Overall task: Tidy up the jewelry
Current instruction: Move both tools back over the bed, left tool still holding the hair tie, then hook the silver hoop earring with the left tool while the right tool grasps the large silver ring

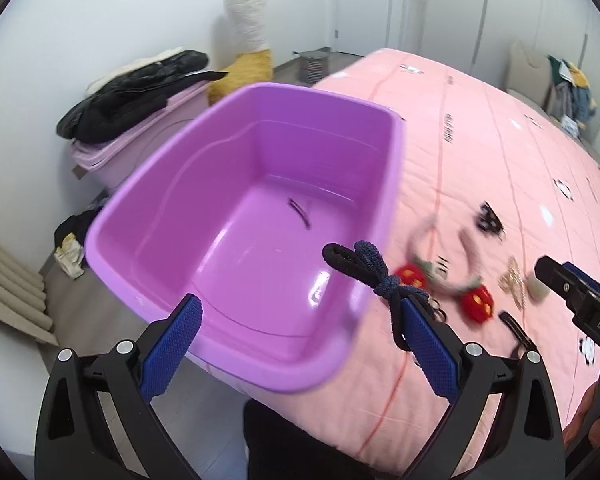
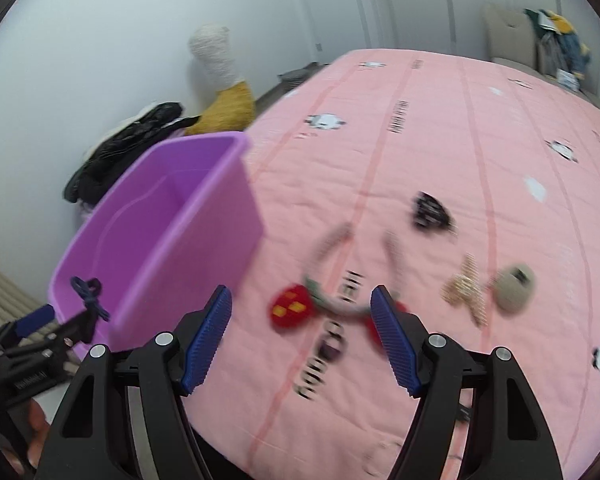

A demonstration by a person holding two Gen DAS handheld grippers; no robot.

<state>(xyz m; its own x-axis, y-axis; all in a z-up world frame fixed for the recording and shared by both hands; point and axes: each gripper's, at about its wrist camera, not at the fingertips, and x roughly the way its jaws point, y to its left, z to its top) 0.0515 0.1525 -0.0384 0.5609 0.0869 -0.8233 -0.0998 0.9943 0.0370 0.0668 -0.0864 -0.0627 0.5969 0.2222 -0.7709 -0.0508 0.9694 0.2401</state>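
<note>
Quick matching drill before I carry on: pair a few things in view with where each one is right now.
Things:
1. dark hair tie
2. thin dark clip
3. black claw clip
4. headband with red ornaments

Places:
A. on the purple bin floor
B. draped on the open left gripper, on one finger
C. on the pink bedspread, beyond the headband
D. on the bedspread beside the bin

Pairs: 1-B, 2-A, 3-C, 4-D

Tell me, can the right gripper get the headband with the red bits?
Probably yes. The right gripper is open and the headband lies on the pink bed just ahead of its fingers, with nothing over it. The purple bin sits off to the side.
</note>
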